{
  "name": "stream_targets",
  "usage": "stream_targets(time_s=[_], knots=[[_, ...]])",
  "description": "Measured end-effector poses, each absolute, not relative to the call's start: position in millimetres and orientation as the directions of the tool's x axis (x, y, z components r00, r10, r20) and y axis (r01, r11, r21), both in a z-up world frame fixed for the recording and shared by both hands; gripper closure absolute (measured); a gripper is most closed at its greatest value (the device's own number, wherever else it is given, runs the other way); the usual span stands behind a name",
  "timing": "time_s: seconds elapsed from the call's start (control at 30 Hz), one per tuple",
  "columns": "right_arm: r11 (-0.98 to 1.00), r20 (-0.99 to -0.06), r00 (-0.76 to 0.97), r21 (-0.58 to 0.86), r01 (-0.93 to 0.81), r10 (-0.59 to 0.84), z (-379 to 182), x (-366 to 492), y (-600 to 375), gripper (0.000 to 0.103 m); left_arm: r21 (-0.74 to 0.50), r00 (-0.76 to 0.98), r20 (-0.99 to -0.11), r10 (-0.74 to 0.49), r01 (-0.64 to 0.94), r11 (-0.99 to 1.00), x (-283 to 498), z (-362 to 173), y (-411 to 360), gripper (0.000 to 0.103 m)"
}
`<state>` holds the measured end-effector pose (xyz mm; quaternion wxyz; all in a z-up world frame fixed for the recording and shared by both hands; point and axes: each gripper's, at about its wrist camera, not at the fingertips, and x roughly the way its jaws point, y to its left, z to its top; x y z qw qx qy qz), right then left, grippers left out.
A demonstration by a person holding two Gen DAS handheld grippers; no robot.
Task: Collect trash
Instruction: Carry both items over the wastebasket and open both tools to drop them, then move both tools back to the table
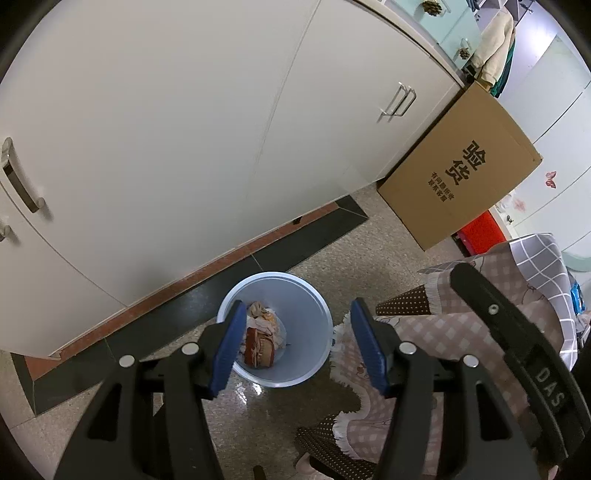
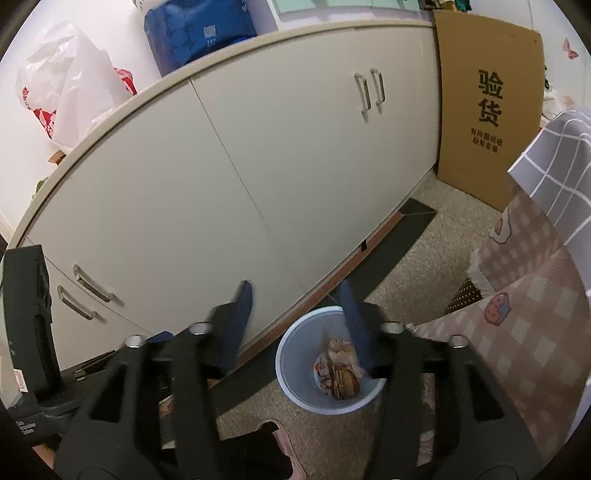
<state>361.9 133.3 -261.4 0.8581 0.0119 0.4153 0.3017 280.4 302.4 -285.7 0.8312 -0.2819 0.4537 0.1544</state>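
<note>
While both claws gape empty, the bin (image 1: pixel 314 332) stands between cabinet (image 1: pixel 184 129) and draped cloth (image 1: pixel 461 332).

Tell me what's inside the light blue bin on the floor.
The bin holds crumpled wrappers and paper at its bottom, including a reddish-brown printed packet. Whatever lies beneath that pile is covered, and the left gripper's finger hides part of the near wall.

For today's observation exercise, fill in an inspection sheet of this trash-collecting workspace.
Surface: speckled floor, dark tile strip along the cabinet.
Job's things: pale blue bin on the floor, crumpled wrappers inside.
Clutter: cardboard box leaning on the cabinet; checked cloth beside the bin.
Grippers: left tool open, empty, above the bin; right tool open, empty.
Cables: nothing seen.
Surroundings: white bag, blue pack on the cabinet top.
</note>
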Motion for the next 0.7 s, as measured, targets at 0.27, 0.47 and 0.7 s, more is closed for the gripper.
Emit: stream_targets(time_s=[0.27,0.47,0.7], knots=[[0.814,-0.69,0.488,0.267,-0.516,0.535,-242.8,352.7,123.2,0.052,-0.337,0.562,-0.827,-0.004,-0.49,0.804,276.5,-272.5,291.9,0.045],[0.817,-0.659,0.52,0.272,-0.509,0.543,-218.9,343.2,108.8,0.052,-0.348,0.603,-0.797,0.011,-0.474,0.809,267.6,-244.9,281.9,0.045],[0.811,-0.604,0.563,0.279,-0.514,0.564,-180.5,325.7,81.3,0.051,-0.345,0.663,-0.746,0.056,-0.457,0.82,254.9,-199.7,258.8,0.043]])
